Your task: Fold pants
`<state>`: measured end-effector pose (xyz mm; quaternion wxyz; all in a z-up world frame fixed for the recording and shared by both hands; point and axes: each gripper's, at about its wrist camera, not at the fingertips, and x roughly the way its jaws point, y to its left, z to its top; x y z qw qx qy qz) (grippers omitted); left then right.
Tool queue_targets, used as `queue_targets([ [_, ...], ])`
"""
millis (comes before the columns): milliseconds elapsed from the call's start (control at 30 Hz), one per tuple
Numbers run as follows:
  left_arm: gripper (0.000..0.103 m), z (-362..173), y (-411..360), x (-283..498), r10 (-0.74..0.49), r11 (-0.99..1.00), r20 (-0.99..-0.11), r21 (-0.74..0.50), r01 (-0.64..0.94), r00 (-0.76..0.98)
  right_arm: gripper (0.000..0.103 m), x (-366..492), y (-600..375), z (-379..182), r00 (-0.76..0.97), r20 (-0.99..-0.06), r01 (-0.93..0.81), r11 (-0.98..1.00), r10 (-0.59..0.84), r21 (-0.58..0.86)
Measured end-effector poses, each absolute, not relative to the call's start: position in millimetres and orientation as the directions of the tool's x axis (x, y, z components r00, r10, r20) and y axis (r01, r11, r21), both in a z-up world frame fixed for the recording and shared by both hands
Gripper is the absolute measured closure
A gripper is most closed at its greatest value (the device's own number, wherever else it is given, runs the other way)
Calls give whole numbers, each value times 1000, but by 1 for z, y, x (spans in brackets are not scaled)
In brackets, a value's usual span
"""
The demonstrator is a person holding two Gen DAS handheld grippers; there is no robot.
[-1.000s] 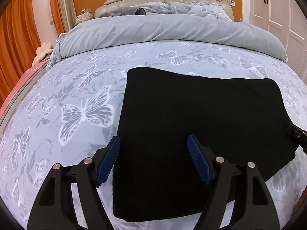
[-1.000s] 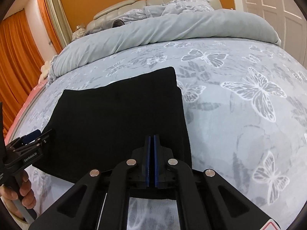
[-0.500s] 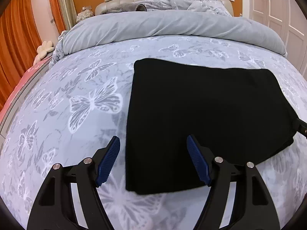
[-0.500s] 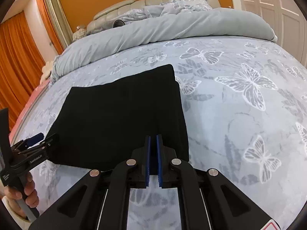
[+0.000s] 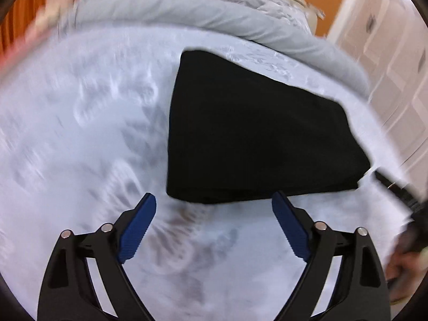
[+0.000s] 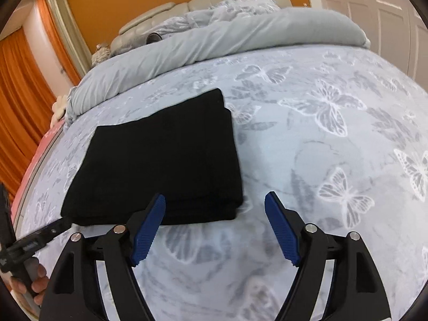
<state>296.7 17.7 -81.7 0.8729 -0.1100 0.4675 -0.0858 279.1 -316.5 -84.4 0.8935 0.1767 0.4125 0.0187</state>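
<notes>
Left wrist view, picture: blurred by motion.
Left wrist view, left claw (image 5: 214, 200): released and opening, blue pads wide apart at lower centre, nothing between them but bedspread.
Left wrist view, pants (image 5: 256, 136): black, folded into a flat stack, right of centre, lying on the bed (image 5: 80, 133); near edge just above the claw's pad tips, apart from them.
Left wrist view, right claw (image 5: 396, 187): dark tip at the right edge, just beside the stack's lower right corner; a hand (image 5: 404, 264) blurred below it.

Right wrist view, right claw (image 6: 215, 200): released and opening, pads spread at lower centre, only bedspread between them.
Right wrist view, pants (image 6: 160, 160): left of centre on the butterfly-print bed (image 6: 334, 133); left pad overlapping the stack's near edge in the frame, contact impossible to tell.
Right wrist view, left claw (image 6: 53, 230): at lower left, tip at the stack's near left corner, held by a hand (image 6: 34, 286).
Right wrist view, grey duvet (image 6: 214, 42): rolled across the upper frame, beyond the pants.
</notes>
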Motion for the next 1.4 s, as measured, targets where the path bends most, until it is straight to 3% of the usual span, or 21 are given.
queue_targets([
  [67,28,-98,29,314,-329,924,-806,-382,-7,491,28,289,-321,-97,633,-733,116,906,249,408],
  [100,46,-109,33,325,-378,899,-805,-437,-26,457,33,298,-321,-107,605,-737,113,884,301,454],
  [133,52,-116,36,334,-400,883,-803,-466,-47,442,52,305,-318,-116,580,-742,112,870,335,480],
  [167,60,-115,39,338,-421,866,-785,-497,-57,454,57,310,-316,-121,570,-747,118,865,343,487],
  [200,74,-112,40,340,-452,849,-771,-526,-48,449,73,309,-313,-118,582,-731,107,858,356,503],
  [300,82,-87,47,333,-455,852,-751,-523,-10,479,91,290,-307,-86,617,-683,44,850,390,525],
  [333,82,-83,50,330,-443,860,-751,-510,-3,489,99,281,-308,-77,630,-675,32,856,384,517],
  [467,75,-109,54,331,-408,888,-806,-459,-17,429,100,277,-332,-94,596,-779,139,931,195,339],
  [533,71,-110,56,325,-399,886,-795,-462,-29,457,96,267,-352,-109,584,-793,227,902,175,367],
  [667,71,-66,42,301,-283,947,-768,-320,38,574,95,253,-325,-65,669,-725,98,949,161,301],
  [733,50,-51,31,301,-227,967,-746,-250,52,626,95,259,-296,-41,711,-681,13,965,175,262],
  [767,47,-49,27,307,-228,967,-739,-247,59,634,95,266,-286,-39,711,-679,-10,967,185,253],
  [900,47,-78,25,340,-154,982,-801,-187,2,578,103,324,-276,-94,598,-800,42,995,49,93],
  [1000,47,-90,37,340,-179,972,-805,-233,-24,565,103,319,-304,-91,612,-780,105,964,130,244],
  [1033,48,-81,40,331,-170,973,-795,-228,-28,582,93,308,-307,-80,625,-768,119,955,141,272],
  [1167,47,-32,34,276,-155,981,-728,-195,15,668,88,246,-290,-30,686,-718,57,975,117,214],
  [1200,42,-23,28,265,-141,985,-716,-172,22,684,74,230,-287,-19,696,-707,42,976,124,212],
  [1233,26,-8,22,246,-121,989,-692,-144,28,711,54,215,-283,-13,704,-696,32,973,139,227],
  [1300,7,10,12,217,-101,992,-660,-120,29,744,43,187,-278,-6,727,-668,19,968,160,252],
  [1367,5,24,2,183,-85,995,-639,-88,37,764,39,164,-269,-5,744,-653,15,973,143,231],
  [1400,5,27,-1,169,-73,997,-643,-61,44,763,29,150,-262,-8,750,-649,16,977,130,213],
])
